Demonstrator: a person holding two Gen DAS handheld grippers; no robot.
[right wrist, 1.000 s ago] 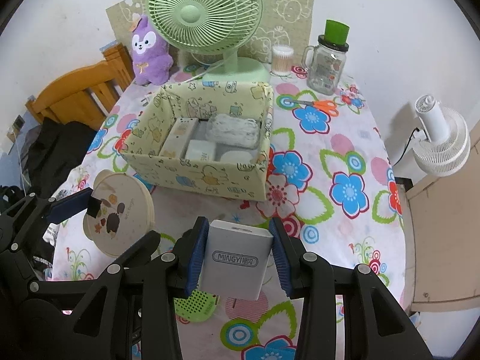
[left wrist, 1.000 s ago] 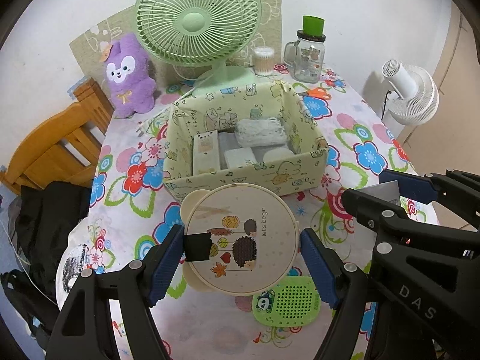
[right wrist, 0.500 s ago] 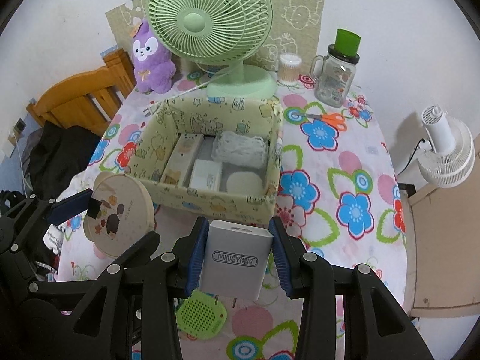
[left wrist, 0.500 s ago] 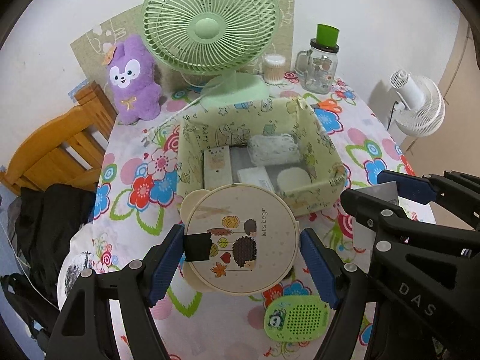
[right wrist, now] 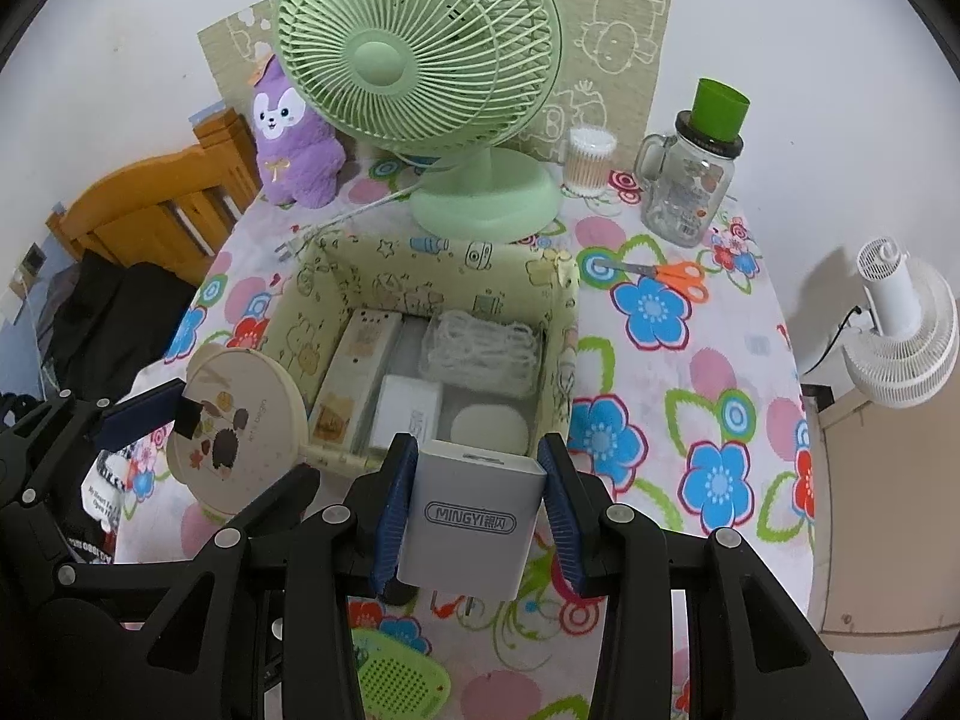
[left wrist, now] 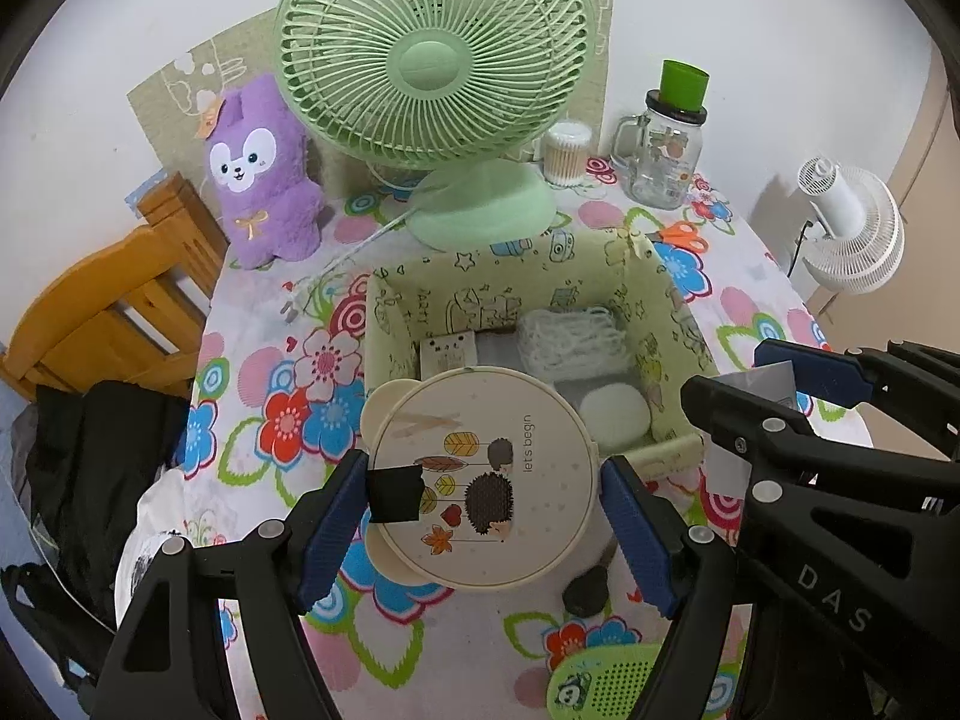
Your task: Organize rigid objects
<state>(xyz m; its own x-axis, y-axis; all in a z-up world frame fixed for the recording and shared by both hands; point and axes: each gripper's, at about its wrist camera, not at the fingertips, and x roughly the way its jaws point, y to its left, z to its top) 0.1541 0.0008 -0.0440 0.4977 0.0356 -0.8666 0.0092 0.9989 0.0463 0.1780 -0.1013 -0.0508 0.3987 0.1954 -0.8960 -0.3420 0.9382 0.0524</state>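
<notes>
Covering the table is a flowered cloth, a yellow storage box sitting mid-table. Left gripper is clamping a round hedgehog tin above the box's near edge. Right gripper is pinching a white charger beside it.

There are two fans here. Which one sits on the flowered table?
The green fan, standing behind the storage box. The white fan stands off the table's right edge, beyond the tablecloth.
</notes>
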